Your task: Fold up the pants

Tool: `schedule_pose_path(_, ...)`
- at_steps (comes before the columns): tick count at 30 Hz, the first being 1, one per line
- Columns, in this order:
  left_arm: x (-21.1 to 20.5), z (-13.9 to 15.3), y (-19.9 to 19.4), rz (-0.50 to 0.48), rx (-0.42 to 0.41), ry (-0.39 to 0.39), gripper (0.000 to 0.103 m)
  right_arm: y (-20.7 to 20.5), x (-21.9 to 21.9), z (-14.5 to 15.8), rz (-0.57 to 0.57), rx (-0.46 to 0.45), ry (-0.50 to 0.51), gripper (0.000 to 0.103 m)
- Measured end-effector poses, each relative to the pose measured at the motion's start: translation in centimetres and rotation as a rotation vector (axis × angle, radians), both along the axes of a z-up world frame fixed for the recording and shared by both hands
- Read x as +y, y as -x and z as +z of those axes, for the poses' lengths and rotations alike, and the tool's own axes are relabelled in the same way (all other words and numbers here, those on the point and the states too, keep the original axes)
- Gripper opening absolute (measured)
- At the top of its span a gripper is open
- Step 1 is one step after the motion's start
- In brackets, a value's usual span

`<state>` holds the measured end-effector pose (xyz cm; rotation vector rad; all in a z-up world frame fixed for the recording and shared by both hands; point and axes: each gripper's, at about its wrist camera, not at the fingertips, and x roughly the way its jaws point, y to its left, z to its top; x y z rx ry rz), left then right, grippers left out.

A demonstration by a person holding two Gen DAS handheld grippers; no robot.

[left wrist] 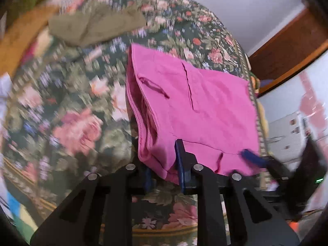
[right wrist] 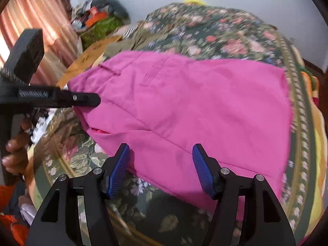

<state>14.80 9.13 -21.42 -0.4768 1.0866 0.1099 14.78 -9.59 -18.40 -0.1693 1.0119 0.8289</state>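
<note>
Pink pants (left wrist: 196, 110) lie folded on a floral bedspread (left wrist: 67, 110). In the left wrist view my left gripper (left wrist: 164, 170) has its blue fingers (left wrist: 181, 164) around the near corner of the pants; the left finger is partly hidden by cloth. The right gripper (left wrist: 252, 157) shows there at the pants' near right edge, blurred. In the right wrist view the pants (right wrist: 194, 106) fill the middle. My right gripper (right wrist: 162, 168) is open, its blue pads (right wrist: 119, 170) either side of the near edge. The left gripper (right wrist: 86, 100) touches the pants' left corner.
An olive garment (left wrist: 96, 24) lies farther back on the bed. A cardboard box (right wrist: 90, 55) and a clutter pile (right wrist: 98, 18) stand beyond the bed by a pink curtain (right wrist: 41, 16). The bed's edge (left wrist: 256, 106) is close to the pants. A wooden door frame (left wrist: 287, 47) is to the right.
</note>
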Motion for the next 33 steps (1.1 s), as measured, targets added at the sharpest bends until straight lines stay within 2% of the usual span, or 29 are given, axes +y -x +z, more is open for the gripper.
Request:
schedule_pose_path(2,-0.7,1.1,0.5,-0.015,-0.031,-0.123,0.018,0.4,-1.4,0.9,-0.028,-0.027,-0.014,0.06)
schedule_pose_path(5,-0.9,2.4,1.5,-0.022,-0.066,-0.267,0.018,0.4,-3.6,1.5,-0.092,-0.048,-0.002,0.06)
schedule_pose_path(11,1.0,3.4,3.7,0.019,-0.077,-0.402,0.018,0.1,-6.6,-0.6,-0.181,-0.003,0.066,0.06)
schedule_pose_path(14,0.9,4.3,4.2,0.016,-0.098,-0.434,0.018,0.6,-6.8,-1.4,-0.175,0.003,0.069,0.06)
schedule_pose_path(20,-3.5,7.1,3.1,-0.092,-0.195,-0.582,0.016,0.7,-6.7,-1.3,-0.181,0.0,0.06,0.061)
schedule_pose_path(23,-6.1,8.1,1.9,-0.165,-0.229,-0.598,0.015,0.6,-6.9,-1.4,-0.179,0.004,0.054,0.061)
schedule_pose_path(25,-7.4,8.5,1.2,-0.206,-0.249,-0.579,0.015,0.6,-6.9,-1.4,-0.181,0.006,0.054,0.061)
schedule_pose_path(30,-10.6,8.9,-1.0,-0.322,-0.263,-0.448,0.013,0.6,-7.3,-0.9,-0.19,0.001,0.043,0.061)
schedule_pose_path(33,-12.1,8.3,-2.4,-0.38,-0.232,-0.341,0.013,0.7,-7.9,-0.2,-0.197,-0.016,0.041,0.061)
